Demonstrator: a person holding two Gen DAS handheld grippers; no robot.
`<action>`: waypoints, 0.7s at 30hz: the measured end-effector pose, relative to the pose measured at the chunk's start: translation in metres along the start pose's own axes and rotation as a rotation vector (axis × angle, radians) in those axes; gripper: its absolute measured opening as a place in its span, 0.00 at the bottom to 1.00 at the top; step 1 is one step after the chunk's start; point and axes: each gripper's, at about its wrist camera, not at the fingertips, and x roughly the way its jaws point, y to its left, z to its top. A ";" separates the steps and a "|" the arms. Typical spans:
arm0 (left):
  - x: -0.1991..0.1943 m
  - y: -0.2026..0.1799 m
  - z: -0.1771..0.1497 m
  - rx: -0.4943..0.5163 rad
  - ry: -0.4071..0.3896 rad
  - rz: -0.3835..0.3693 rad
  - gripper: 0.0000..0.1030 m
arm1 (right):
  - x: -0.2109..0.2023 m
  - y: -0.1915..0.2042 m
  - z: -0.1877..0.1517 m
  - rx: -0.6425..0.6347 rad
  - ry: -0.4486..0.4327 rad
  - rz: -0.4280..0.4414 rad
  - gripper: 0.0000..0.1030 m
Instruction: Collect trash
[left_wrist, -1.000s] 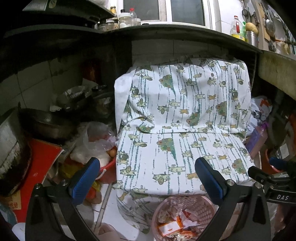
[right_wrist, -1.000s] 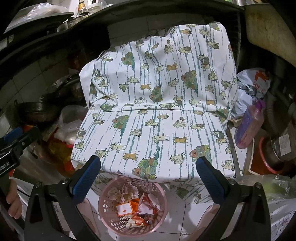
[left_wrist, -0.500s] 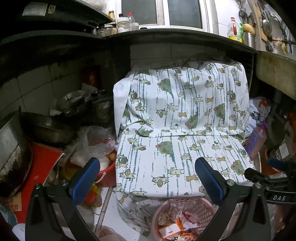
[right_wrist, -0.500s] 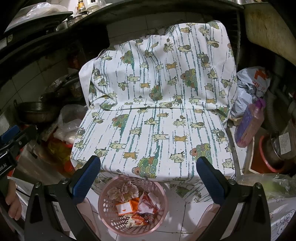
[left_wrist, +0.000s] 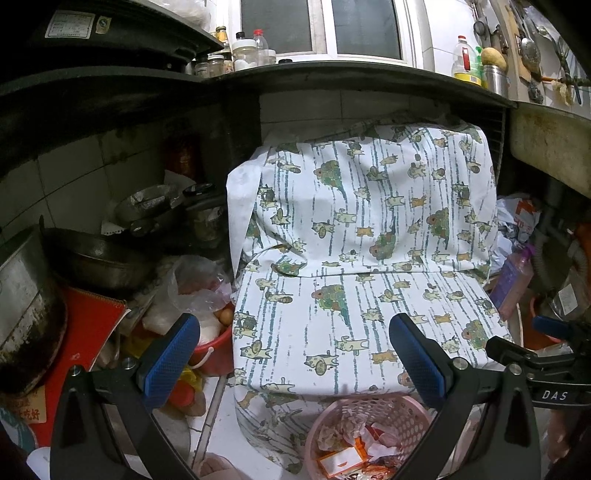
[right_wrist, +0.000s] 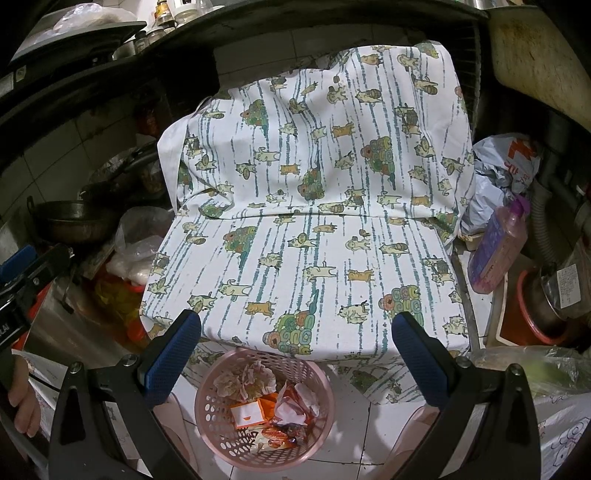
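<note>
— What fills the view?
— A cat-print cloth draped over a stepped surface.
— And the trash?
— In the pink basket on the floor tiles at the cloth's front edge: crumpled paper, an orange packet.
— The grippers?
— Left gripper and right gripper both gape wide, holding nothing.

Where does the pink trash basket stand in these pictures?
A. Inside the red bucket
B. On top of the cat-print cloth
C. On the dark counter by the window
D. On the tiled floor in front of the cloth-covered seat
D: the pink trash basket, holding wrappers, stands on the white tiled floor just below the front edge of the cat-print cloth.
</note>
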 end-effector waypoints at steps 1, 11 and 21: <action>0.000 0.000 0.000 0.000 -0.001 0.002 1.00 | 0.000 0.000 0.000 0.001 0.002 0.000 1.00; 0.003 0.003 0.001 -0.024 0.018 -0.007 1.00 | 0.000 -0.002 -0.001 -0.004 0.001 0.002 1.00; 0.003 0.004 0.000 -0.027 0.015 -0.003 1.00 | 0.001 -0.001 0.000 -0.005 0.002 0.002 1.00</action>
